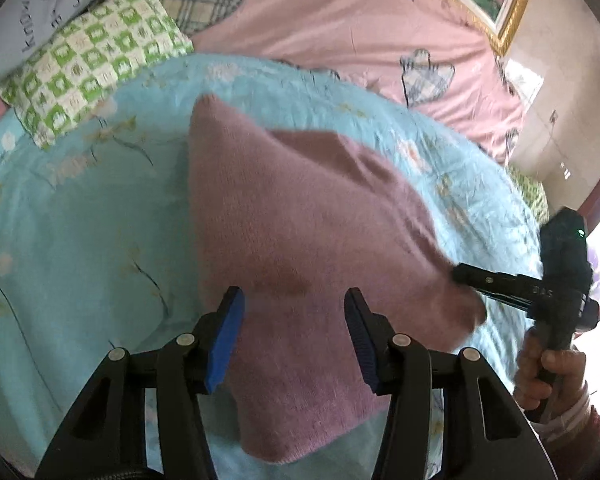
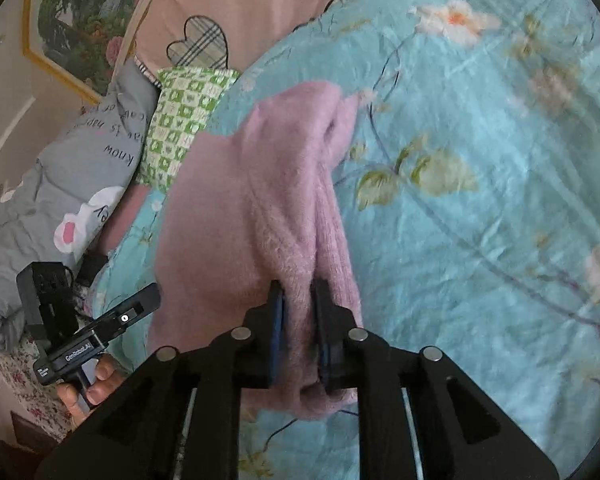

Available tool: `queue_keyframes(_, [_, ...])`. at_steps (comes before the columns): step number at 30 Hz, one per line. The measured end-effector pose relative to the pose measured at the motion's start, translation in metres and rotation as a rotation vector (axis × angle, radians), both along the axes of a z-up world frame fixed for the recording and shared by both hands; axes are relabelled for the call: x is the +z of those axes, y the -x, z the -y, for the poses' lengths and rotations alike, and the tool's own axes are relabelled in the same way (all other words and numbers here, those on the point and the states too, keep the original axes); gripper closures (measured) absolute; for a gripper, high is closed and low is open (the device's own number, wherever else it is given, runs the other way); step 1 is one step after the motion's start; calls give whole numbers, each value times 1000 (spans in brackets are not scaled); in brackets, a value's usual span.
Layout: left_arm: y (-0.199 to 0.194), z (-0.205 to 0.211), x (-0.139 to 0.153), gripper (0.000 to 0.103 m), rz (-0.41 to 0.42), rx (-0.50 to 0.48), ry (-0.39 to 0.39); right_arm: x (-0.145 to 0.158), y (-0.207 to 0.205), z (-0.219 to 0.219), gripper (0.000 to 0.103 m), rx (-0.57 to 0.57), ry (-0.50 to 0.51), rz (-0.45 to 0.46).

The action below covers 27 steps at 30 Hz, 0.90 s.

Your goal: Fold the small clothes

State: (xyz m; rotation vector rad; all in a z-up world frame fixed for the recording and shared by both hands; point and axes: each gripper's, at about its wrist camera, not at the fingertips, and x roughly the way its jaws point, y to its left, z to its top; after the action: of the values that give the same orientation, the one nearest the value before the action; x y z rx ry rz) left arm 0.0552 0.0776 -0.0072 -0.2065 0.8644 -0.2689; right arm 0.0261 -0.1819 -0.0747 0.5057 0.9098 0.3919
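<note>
While right gripper [image 2: 298,332] pinches sweater [image 1: 300,220] | left gripper [image 1: 294,312] wide, empty | sweater stretched toward right gripper

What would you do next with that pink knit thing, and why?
Probably carry the pinched edge across and lay it over the rest. The right gripper is shut on a bunched edge of the pink sweater, lifting it off the blue quilt, while the left gripper hovers open above the near part.

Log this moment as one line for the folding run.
right gripper: shut on pink sweater, lifting an edge | left gripper: open over it | surface: blue floral quilt
</note>
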Motion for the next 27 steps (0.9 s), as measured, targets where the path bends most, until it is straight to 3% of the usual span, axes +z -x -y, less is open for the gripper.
queue_keyframes(4, [-26,-14,16,51,21,21,47,41,-6,-10,84,-6,53,113])
queue_keyframes(8, [-69,-19,21,51,-1,20,118,50,-41,-42,84,58,28,115])
queue_keyframes(12, [-110,-10,10,51,-55,-24,147,25,-88,-67,84,95,5,31])
queue_keyframes(15, [-136,-5,-15,64,-132,-6,69,-4,-111,-63,84,32,95,-41])
queue_keyframes(17, [-147,-4,-34,68,-156,-3,17,-19,-120,-50,93,-3,82,-60])
queue_keyframes(22, [-136,-1,-21,70,-108,0,-4,-11,-111,-43,90,12,55,-14])
queue_keyframes(27, [-72,2,5,70,-48,-15,19,19,-66,-41,90,54,53,75])
